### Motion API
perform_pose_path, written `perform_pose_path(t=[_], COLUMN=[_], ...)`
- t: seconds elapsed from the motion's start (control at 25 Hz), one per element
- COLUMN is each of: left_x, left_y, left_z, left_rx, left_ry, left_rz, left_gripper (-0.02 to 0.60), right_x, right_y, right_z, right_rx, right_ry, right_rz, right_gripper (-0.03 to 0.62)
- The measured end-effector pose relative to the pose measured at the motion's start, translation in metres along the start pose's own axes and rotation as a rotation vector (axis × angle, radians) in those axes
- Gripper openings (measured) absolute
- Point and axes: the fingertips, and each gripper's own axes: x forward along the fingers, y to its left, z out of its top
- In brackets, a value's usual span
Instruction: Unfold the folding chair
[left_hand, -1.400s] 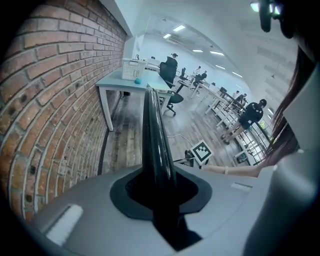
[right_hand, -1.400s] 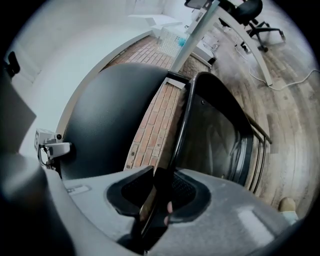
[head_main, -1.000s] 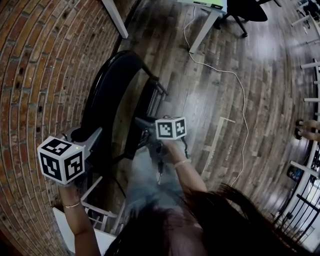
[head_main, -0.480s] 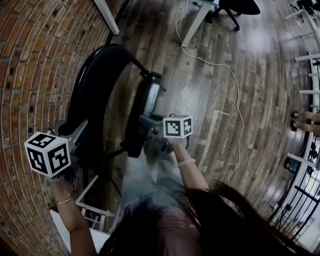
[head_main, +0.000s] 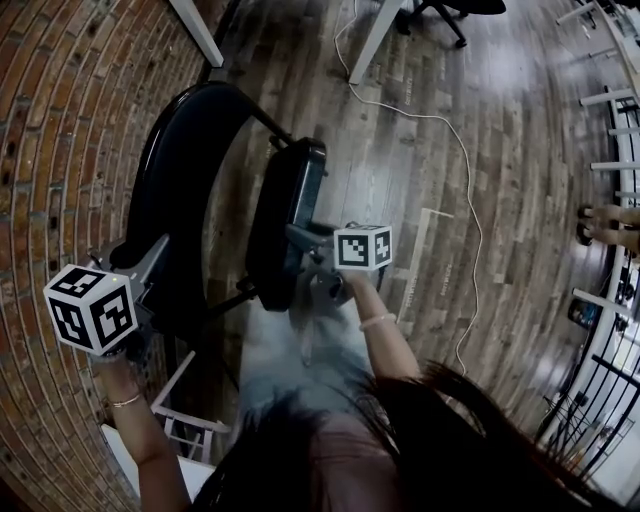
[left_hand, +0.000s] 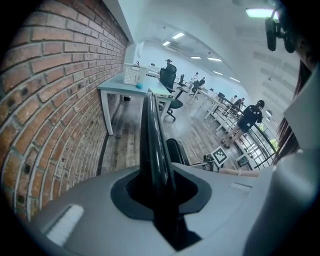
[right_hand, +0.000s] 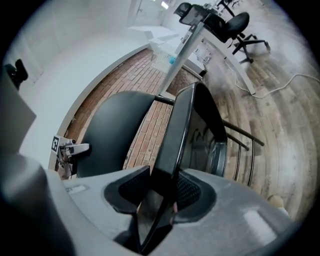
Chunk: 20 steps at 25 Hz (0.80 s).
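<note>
The black folding chair stands by the brick wall. Its curved backrest (head_main: 185, 170) is at the left and its seat (head_main: 285, 215) hangs edge-up in the middle. My left gripper (head_main: 150, 262) is shut on the backrest's top rim (left_hand: 152, 135), which runs up between the jaws (left_hand: 160, 187). My right gripper (head_main: 300, 238) holds the seat's near edge (right_hand: 180, 135). Its jaws (right_hand: 160, 192) have just been opening, with the seat edge still clamped between the pads. The backrest (right_hand: 112, 130) and left gripper (right_hand: 70, 149) show beyond it.
The brick wall (head_main: 60, 120) runs close along the left. A white cable (head_main: 440, 120) trails over the wood floor. A table leg (head_main: 375, 40) and an office chair stand at the top. A white rack (head_main: 185, 420) sits beside my legs. People (left_hand: 247, 120) work at distant desks.
The seat has swung further from the backrest, and my right gripper has moved right with it. My left gripper stays on the backrest rim.
</note>
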Motion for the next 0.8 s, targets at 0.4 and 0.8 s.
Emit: perform_pose_path(t=[0.4, 0.8], left_x=[0.005, 0.015], left_y=[0.0, 0.008], left_z=[-0.002, -0.009], left_rx=[-0.007, -0.032], left_ry=[-0.004, 0.003], left_rz=[-0.015, -0.023], left_gripper=[0.066, 0.067], right_x=[-0.023, -0.054], right_y=[-0.019, -0.052], right_z=[-0.004, -0.011], right_rx=[0.026, 0.069], right_ry=[-0.002, 0.007], right_rz=[-0.017, -0.041], right_gripper=[0.149, 0.169])
